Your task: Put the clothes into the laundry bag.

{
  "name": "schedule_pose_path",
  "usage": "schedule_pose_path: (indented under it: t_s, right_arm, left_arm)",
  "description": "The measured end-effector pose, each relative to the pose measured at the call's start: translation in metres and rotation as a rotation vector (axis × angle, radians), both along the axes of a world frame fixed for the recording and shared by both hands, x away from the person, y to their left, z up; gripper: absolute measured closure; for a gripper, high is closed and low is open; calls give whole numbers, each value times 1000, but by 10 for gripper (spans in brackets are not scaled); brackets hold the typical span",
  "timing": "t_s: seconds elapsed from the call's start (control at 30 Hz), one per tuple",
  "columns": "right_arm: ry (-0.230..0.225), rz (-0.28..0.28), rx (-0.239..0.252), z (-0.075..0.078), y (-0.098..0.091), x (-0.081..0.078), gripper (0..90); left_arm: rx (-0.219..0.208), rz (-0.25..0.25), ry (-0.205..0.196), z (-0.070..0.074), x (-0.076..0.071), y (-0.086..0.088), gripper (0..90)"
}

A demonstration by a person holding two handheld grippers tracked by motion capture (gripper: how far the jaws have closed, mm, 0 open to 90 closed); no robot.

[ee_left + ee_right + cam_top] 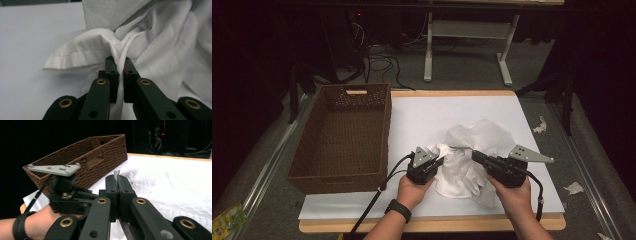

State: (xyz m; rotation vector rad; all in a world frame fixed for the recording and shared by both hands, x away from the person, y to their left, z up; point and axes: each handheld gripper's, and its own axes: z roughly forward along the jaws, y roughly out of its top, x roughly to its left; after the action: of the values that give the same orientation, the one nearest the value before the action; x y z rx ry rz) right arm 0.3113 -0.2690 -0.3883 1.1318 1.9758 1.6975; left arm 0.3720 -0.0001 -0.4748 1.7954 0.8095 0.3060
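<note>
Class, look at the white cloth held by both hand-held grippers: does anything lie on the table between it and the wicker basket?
Nothing visible does. The white cloth is pinched by the left hand-held gripper and the right hand-held gripper; between it and the wicker basket lies bare white table surface.

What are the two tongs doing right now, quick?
Left tongs: closed, pinching a fold of the white cloth.
Right tongs: closed, holding a thin edge of the same white cloth.
</note>
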Motion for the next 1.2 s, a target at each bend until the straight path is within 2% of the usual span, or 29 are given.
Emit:
schedule_pose_path:
  t_s: [0.13,0.27,0.37,0.47,0.6,0.67,0.83,1.03,1.1,1.13,1.2]
  right_arm:
    - [3,7,7,0,2,2,895]
    - [-13,24,12,4,8,4,895]
    - [-22,25,12,7,11,5,895]
    - [-18,25,11,7,13,5,895]
    - [-18,28,13,6,13,4,895]
    - [-15,31,24,6,11,3,895]
    - [-16,32,43,7,5,0,895]
    - [-27,29,54,9,-1,-5,895]
    - [-23,29,52,8,-2,-4,895]
    - [-23,30,52,7,-2,-4,895]
    - [-22,25,46,7,-3,-4,895]
  left_arm:
    - [-82,-1,-54,18,-13,8,861]
    - [-153,3,-119,44,-28,17,861]
    - [-167,-17,-165,59,-39,14,861]
    - [-143,-51,-180,63,-45,-1,861]
    - [-92,-99,-178,53,-44,-34,860]
    - [-73,-97,-169,47,-39,-47,860]
    - [-31,-71,-103,26,-16,-72,857]
    - [4,-1,-51,9,6,-78,846]
    - [2,-19,-51,9,6,-77,828]
    - [-14,-38,-52,11,3,-74,807]
    - [-56,-71,-51,17,-4,-67,674]
